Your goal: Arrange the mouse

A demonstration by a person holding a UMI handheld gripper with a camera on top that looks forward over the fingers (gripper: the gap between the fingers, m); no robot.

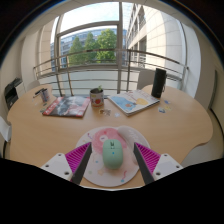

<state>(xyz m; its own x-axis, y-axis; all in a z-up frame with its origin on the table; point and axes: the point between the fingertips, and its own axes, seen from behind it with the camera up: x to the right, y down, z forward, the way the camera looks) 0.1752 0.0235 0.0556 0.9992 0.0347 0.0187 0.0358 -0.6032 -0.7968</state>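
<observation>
Mouse (113, 152) sits between my claw's two fingers on a round white mat (92, 168).

My gripper (112, 163) is spread wide, and I see a gap on each side of the light green mouse, so I am not holding it. Beyond it on the wooden table (40, 135) I see a mug (97, 97) at 12 o'clock, a magazine (65, 105) at 11, a book (132, 102) at 1.

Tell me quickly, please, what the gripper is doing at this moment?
Gripper: open; the green mouse lies between its fingers on the round white pad, with gaps at both sides.
</observation>
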